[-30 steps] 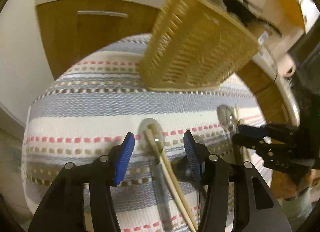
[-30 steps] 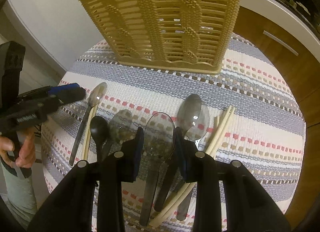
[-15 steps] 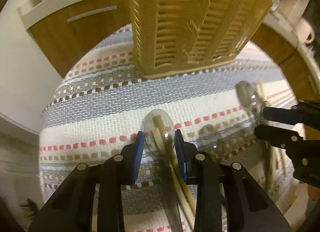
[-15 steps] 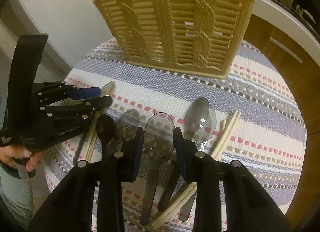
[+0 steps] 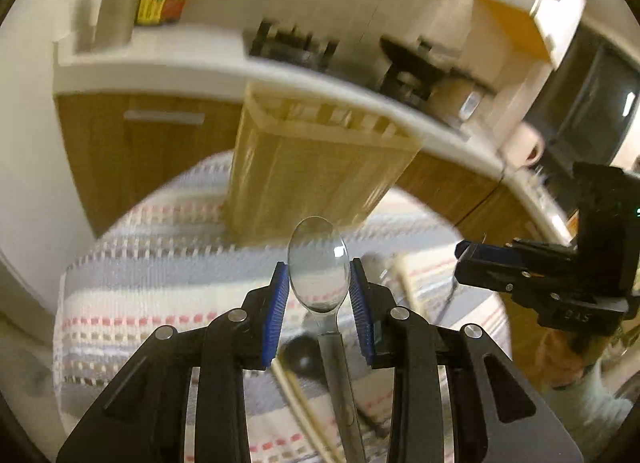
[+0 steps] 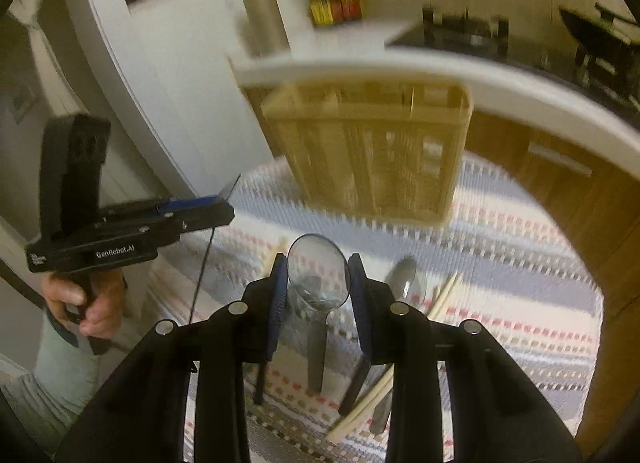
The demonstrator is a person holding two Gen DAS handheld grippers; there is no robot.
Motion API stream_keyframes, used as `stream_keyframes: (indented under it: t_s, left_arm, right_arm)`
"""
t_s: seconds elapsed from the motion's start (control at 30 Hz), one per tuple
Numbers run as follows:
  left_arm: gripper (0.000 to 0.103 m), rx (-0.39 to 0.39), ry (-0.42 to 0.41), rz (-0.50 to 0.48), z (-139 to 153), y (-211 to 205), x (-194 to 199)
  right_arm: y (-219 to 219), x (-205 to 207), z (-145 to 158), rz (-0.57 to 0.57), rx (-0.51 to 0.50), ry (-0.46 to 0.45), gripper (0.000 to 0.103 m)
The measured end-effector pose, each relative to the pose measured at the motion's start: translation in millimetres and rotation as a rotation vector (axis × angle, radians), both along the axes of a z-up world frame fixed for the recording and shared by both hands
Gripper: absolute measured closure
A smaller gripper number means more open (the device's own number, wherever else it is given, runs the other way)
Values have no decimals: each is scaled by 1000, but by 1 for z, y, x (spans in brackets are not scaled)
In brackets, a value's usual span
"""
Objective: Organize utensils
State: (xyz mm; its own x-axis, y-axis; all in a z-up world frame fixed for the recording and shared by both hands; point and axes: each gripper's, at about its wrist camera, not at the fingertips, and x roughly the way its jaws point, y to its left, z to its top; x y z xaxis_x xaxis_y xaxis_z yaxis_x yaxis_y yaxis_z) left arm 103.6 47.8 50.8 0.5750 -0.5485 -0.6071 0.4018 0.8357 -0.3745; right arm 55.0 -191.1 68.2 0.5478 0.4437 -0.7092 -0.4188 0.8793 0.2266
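Striped woven cloth [image 6: 520, 247] carries a tan slatted plastic basket [image 6: 372, 155], contents blurred; each gripper, left [image 5: 319, 295] and right [image 6: 319, 295], clamps a clear plastic spoon [image 5: 318, 275] [image 6: 318, 275].

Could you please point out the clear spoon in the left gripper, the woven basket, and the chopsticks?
clear spoon [image 5: 318, 267], left wrist view, middle of its bowl.
woven basket [image 6: 372, 167], right wrist view, front wall.
chopsticks [image 6: 444, 295], right wrist view, upper shafts.

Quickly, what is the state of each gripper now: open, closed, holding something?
Left gripper: closed on a clear plastic spoon, held by its bowl.
Right gripper: closed on another clear spoon, also by the bowl.
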Motion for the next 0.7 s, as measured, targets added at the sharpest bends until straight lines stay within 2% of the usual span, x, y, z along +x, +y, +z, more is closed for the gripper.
stream_keyframes:
  t_s: [0.1, 0.17, 0.3, 0.53, 0.7]
  left_arm:
    - [74, -45, -102, 12, 34, -3, -2]
    - [74, -45, -164, 29, 57, -5, 1]
    - [74, -43, -269, 91, 96, -10, 24]
    - [74, -28, -398, 207, 118, -19, 77]
    - [74, 22, -490, 274, 113, -27, 103]
  right_arm:
    - [-7, 0, 32, -15, 50, -86, 76]
    - [-9, 5, 56, -31, 83, -150, 76]
    - [-16, 24, 95, -64, 132, -218, 76]
    - [-37, 76, 125, -165, 109, -288, 76]
    - [-41, 108, 118, -228, 20, -326, 76]
